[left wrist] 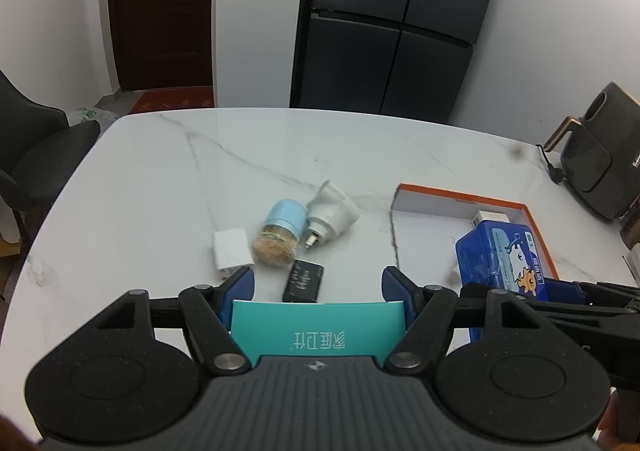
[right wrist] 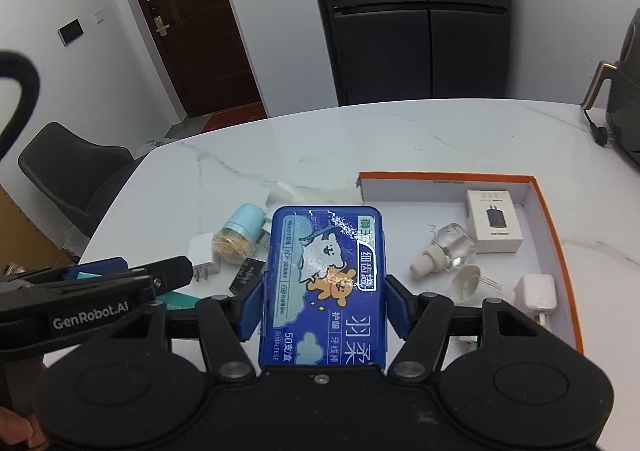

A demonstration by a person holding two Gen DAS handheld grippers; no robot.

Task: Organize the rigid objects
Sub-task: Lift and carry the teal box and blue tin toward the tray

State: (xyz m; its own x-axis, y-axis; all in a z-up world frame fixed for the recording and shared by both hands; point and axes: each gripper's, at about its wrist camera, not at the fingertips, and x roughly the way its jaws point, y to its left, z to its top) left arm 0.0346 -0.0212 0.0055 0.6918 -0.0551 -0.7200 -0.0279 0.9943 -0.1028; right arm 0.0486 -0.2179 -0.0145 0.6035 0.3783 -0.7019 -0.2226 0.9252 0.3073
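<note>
1. On the left, the left gripper [left wrist: 318, 283] is clamping a teal card [left wrist: 318, 327] between its blue pads; it is hanging above the table [left wrist: 160, 171], over the loose pile: a white plug [left wrist: 232, 253], a blue-capped jar [left wrist: 278, 233], a white nozzle piece [left wrist: 330, 213] and a black stick [left wrist: 303, 281]
2. To the right, the right gripper [right wrist: 324, 291] is squeezing a blue floss box [right wrist: 326, 283] by its long sides, just left of the orange tray [right wrist: 560, 235]
3. Likely step: carrying the floss box into the tray. I would keep it level and set it in the bare near-left part, clear of the glass bottle [right wrist: 448, 247], white carton [right wrist: 494, 221] and white charger [right wrist: 536, 291]
4. The floss box is hiding part of the pile and the tray's near-left corner in the right view; the left gripper body is cutting off the card's lower half, and the black stick is too dim to identify
</note>
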